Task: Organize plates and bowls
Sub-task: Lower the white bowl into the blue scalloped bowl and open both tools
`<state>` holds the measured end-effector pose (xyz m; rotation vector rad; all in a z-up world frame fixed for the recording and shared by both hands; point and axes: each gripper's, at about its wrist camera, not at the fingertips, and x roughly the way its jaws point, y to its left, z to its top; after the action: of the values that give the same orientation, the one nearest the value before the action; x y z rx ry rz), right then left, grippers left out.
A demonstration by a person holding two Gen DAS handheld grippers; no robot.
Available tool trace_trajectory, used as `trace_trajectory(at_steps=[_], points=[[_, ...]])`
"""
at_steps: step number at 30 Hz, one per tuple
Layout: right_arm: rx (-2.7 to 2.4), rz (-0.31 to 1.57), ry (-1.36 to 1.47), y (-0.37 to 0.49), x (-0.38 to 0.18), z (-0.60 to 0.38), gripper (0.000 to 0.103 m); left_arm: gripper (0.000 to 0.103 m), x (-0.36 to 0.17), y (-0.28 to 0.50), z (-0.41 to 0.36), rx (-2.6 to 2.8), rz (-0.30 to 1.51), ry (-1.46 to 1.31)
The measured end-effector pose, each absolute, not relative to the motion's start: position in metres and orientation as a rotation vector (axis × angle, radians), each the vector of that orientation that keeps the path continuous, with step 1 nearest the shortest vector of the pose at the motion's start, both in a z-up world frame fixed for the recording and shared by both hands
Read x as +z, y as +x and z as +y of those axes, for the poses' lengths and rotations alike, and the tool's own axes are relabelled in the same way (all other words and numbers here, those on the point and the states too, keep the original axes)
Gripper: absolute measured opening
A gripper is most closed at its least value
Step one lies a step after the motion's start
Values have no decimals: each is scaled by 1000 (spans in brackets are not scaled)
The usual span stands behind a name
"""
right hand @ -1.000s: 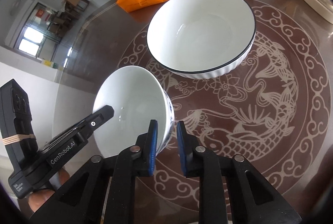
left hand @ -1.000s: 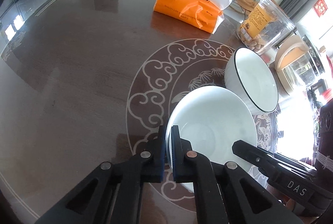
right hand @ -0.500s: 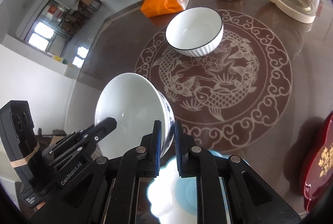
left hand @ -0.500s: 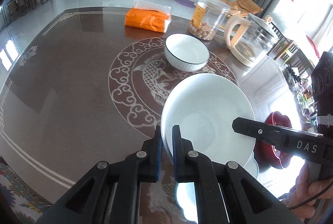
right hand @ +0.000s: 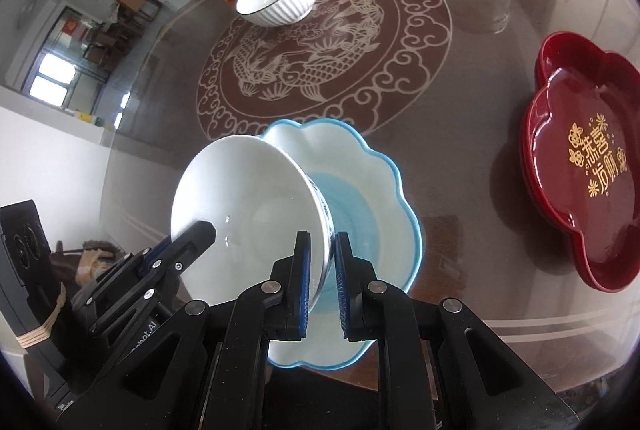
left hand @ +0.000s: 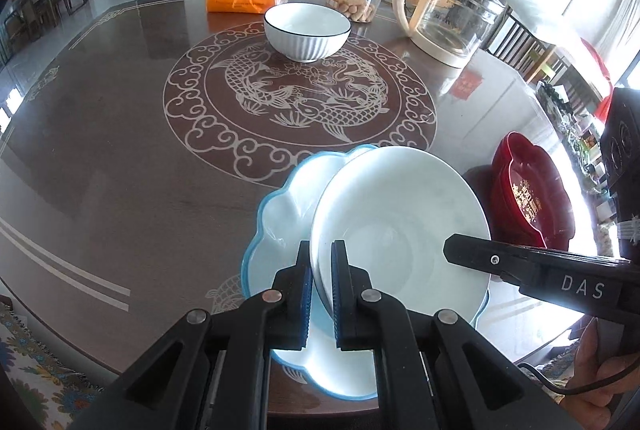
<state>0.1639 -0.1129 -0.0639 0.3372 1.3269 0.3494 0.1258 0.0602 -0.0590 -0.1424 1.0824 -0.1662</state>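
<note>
Both tongs, left and right, pinch opposite rims of a white bowl tilted above the blue scalloped plate at the surface's near edge, apparently mid-placement, with levelling and lowering judged next.

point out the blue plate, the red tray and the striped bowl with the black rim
blue plate (right hand: 376,166): right wrist view, on its wavy far rim.
red tray (right hand: 580,150): right wrist view, on its inner floor by the gold lettering.
striped bowl (left hand: 306,44): left wrist view, on its ribbed outer wall.
</note>
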Motion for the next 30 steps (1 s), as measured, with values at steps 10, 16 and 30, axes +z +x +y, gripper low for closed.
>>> trace_trajectory(at_steps=[10,16,30], points=[[333,1347,352,163,-75,-120,15,6,-72,122,55,-165,1105,-137],[336,1354,361,161,-80,-120,15,7,-76,121,56,-165,1110,-129],[364,1262,351,156,-59,-126,41,67,-43,106,71,-52,939,-98]])
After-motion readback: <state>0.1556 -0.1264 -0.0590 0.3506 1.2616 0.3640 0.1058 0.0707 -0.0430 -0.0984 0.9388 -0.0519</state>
